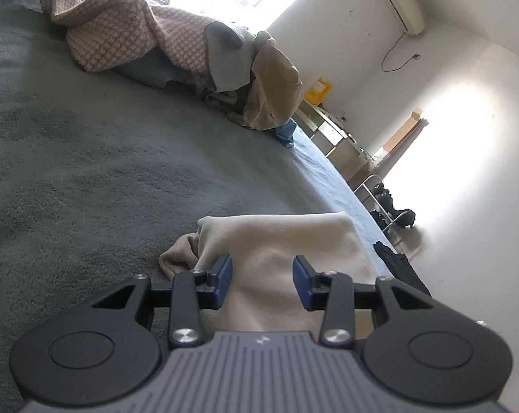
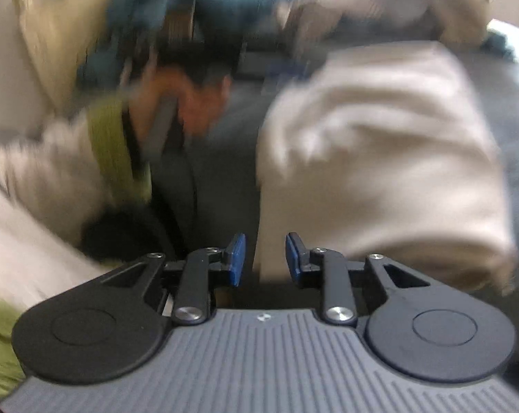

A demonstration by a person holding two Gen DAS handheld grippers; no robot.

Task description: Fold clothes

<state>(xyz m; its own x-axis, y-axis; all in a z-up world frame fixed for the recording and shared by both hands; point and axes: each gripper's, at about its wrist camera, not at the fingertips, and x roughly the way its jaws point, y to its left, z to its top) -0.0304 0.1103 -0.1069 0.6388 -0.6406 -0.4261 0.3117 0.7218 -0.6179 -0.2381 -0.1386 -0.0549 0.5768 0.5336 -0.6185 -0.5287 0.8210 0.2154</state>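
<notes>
Grey bed cover [image 1: 87, 144] takes up most of my view, with white walls and glare from a bright window behind it. The cream garment [image 1: 280, 241], the one I'm folding, lies bunched near the bed's edge, right ahead of my left gripper [image 1: 262, 280]. Its fingers are spread with nothing pinched; the cloth just shows between them, underneath.

The right gripper [image 2: 265, 260] has a narrower gap between its fingers and is also empty, with the same cream garment [image 2: 380, 158] just ahead and to one side. That view is badly smeared, so I can't tell much detail.

What worries me: the garment sits close to the bed's edge, so a sloppy tug could drag it off onto the floor. Grabbing only the top layer could also pull the fold apart.

Around it: a checked blanket [image 1: 128, 38] heaped with other clothes further up the bed, well apart. My other arm's sleeve [image 2: 53, 158] is in the right view, near the garment.
</notes>
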